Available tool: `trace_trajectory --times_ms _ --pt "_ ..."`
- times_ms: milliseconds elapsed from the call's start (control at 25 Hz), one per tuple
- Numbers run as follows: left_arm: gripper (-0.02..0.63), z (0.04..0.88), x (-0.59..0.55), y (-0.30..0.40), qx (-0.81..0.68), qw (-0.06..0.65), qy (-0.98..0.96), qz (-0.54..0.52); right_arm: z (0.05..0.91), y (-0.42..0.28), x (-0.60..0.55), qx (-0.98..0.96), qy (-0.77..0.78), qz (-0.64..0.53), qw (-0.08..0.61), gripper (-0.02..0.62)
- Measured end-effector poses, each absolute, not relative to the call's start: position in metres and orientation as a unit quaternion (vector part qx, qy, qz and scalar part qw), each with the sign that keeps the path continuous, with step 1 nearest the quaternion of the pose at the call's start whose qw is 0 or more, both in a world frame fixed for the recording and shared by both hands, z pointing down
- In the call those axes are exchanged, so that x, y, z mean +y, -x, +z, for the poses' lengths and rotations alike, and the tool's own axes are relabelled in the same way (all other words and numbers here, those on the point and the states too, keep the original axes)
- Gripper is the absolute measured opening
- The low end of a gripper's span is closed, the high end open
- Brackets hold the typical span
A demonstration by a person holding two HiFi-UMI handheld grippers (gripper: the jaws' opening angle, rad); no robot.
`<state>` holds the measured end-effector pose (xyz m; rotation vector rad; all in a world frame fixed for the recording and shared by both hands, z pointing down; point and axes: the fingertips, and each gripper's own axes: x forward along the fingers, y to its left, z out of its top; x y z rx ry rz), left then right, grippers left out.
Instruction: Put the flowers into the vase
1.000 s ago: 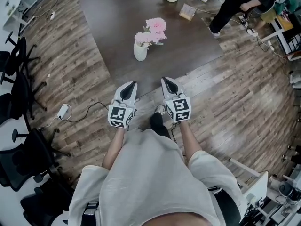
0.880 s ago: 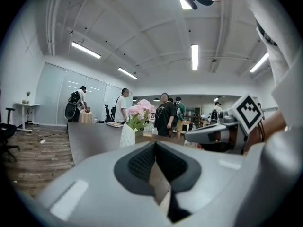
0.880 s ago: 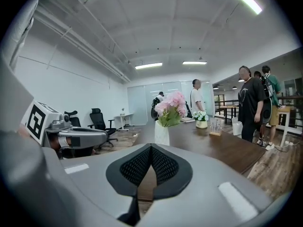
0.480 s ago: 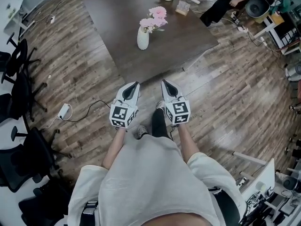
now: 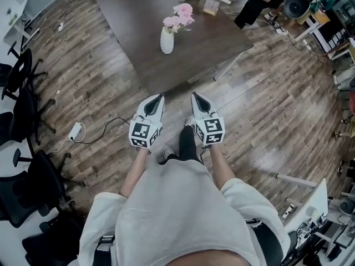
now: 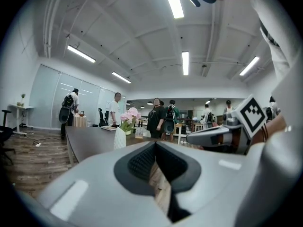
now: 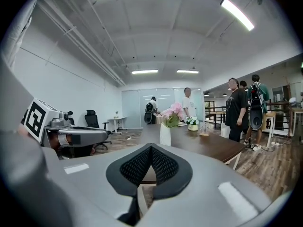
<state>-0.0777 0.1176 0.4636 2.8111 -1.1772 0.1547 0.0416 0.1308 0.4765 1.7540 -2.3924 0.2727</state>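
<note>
White vase (image 5: 167, 42) upright on the dark worktop (image 5: 205, 43), with pink flowers (image 5: 179, 15) already standing in its mouth, stems roughly vertical. The vase lies straight ahead of both tongs and well apart from them, beyond the worktop's near edge. Left tongs (image 5: 159, 97) and right tongs (image 5: 195, 95) are both clenched on nothing. The vase falls closer to the left tongs' line, so a reach would probably favour that hand.
</note>
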Motion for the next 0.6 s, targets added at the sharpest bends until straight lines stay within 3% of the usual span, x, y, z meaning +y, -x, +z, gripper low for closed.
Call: trace_trajectory --times_ms 600 --pt "0.009 0.4605 0.1277 0.0859 -0.391 0.044 -0.918 0.047 0.4691 -0.0382 0.1376 -0.799 -0.590 0.081 0.081 -0.003"
